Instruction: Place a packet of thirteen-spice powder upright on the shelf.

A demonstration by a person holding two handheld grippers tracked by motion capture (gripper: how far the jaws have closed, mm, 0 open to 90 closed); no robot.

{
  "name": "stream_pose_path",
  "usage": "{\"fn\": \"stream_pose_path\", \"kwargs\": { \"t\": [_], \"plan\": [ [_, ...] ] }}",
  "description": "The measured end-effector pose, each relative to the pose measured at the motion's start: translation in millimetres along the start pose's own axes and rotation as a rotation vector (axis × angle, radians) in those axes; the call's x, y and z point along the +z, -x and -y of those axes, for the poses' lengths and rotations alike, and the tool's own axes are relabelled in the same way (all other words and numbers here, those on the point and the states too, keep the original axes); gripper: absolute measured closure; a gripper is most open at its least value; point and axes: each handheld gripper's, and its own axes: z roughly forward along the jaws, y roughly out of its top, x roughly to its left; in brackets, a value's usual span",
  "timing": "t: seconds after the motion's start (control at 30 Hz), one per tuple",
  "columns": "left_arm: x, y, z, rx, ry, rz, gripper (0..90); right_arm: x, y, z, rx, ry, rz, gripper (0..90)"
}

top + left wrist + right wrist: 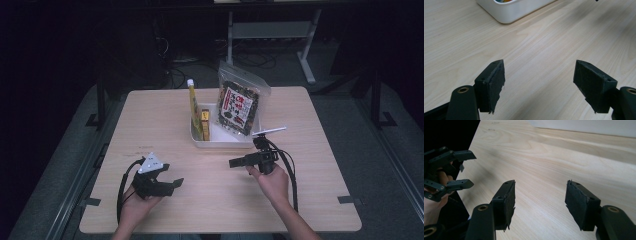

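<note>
Right tongs (236, 162) open, empty; nearby white tray (222, 140) holds upright snack packets.

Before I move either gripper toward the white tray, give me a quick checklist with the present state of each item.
1. Left gripper open, nothing between the jaws: ok.
2. Right gripper open, nothing between the jaws: ok.
3. White tray on the table, away from its edges: ok.
4. Snack bag leaning upright in the tray: ok.
5. Yellow tube standing at the tray's left end: ok.
6. Bare table between both grippers and the tray: ok.
</note>
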Motion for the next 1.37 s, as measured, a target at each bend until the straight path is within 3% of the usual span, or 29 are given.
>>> {"fn": "stream_pose_path", "kwargs": {
  "t": [0.97, 1.37],
  "plan": [
    [3.0, 1.9, 1.1, 0.004, -0.012, 0.007, 24.7, -12.1, 40.0, 45.2, 0.037, -0.010, -0.010, 38.9],
    [3.5, 0.7, 1.8, -0.004, -0.014, 0.014, 24.7, -17.8, 44.3, 64.7, 0.022, -0.011, -0.024, 37.5]
  ]
}}
